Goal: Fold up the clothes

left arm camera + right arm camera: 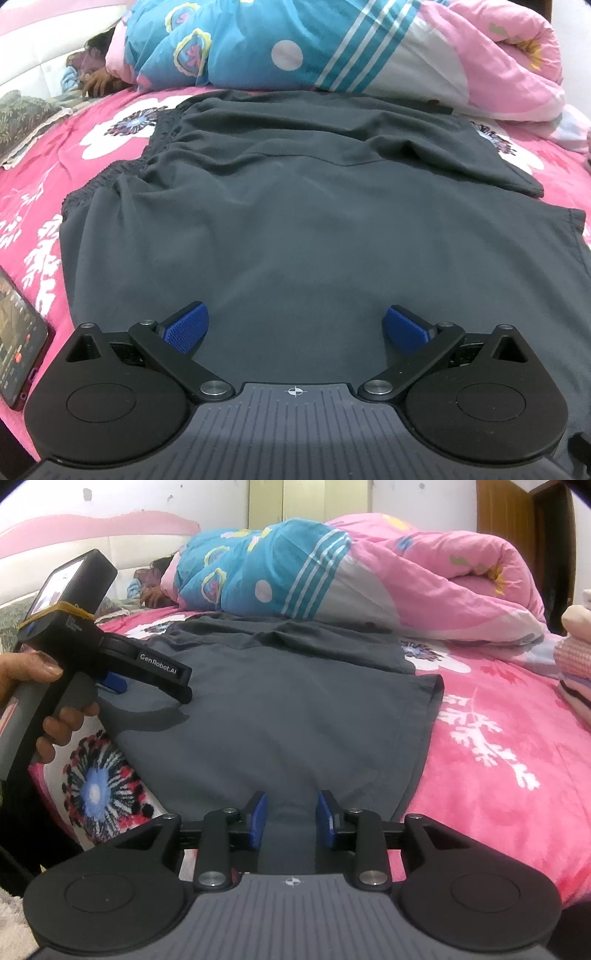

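Dark grey shorts spread flat on the pink flowered bed, smooth thin cloth, gathered waistband toward the bed's left edge. Left tongs wide apart above the cloth. Right tongs partly apart, the near hem between the blue ribbed pads, not pinched. Phone at the left edge

The words "GenRobot.AI" stand in white letters on the black side of the left claw in the right wrist view, and the tiny writing on the phone screen in the left wrist view is too small to read.
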Action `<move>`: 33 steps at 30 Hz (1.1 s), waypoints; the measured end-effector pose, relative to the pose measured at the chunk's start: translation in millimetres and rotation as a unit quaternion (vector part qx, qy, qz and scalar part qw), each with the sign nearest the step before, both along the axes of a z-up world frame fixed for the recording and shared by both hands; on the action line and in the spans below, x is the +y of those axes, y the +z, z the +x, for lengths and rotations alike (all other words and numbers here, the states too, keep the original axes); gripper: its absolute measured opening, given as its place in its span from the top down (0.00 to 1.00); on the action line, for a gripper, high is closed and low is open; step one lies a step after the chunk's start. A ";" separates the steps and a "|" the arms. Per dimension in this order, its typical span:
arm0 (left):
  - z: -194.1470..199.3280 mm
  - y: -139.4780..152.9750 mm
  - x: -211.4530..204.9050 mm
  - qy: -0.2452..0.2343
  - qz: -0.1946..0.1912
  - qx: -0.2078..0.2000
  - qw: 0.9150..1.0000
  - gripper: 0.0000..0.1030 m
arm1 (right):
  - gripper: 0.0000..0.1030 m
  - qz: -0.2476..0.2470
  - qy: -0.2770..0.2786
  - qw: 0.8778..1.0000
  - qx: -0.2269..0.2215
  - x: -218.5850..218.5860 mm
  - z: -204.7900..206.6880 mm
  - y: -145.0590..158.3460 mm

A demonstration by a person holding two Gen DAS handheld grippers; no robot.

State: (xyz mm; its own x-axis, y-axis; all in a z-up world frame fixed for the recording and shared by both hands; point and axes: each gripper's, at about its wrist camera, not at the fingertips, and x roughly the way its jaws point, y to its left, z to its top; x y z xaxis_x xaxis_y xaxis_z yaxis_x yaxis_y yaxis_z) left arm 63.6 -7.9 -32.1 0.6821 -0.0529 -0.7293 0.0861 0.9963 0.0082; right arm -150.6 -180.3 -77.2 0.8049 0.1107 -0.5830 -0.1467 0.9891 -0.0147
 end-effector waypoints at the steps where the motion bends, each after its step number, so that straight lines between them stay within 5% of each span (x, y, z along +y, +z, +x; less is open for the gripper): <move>1: 0.0 0.0 -0.1 0.000 0.000 0.000 1.000 0.00 | 0.66 -0.001 0.000 1.000 0.005 -0.2 -0.6 0.7; 5: 0.0 0.6 -0.3 0.001 0.001 0.002 1.000 0.00 | 0.65 0.019 0.002 0.999 0.027 -1.2 -3.5 9.7; 13: 0.4 1.1 0.0 0.001 0.002 0.006 1.000 0.00 | 0.65 0.139 0.050 0.989 0.015 4.7 -5.4 25.7; 21: -0.1 1.4 -0.7 0.002 0.004 0.008 1.000 0.00 | 0.65 0.274 0.078 0.956 0.077 15.6 12.1 1.5; 33: -1.2 1.0 0.7 0.002 0.004 0.006 1.000 0.00 | 0.66 0.378 0.028 0.916 0.129 10.2 24.1 -37.7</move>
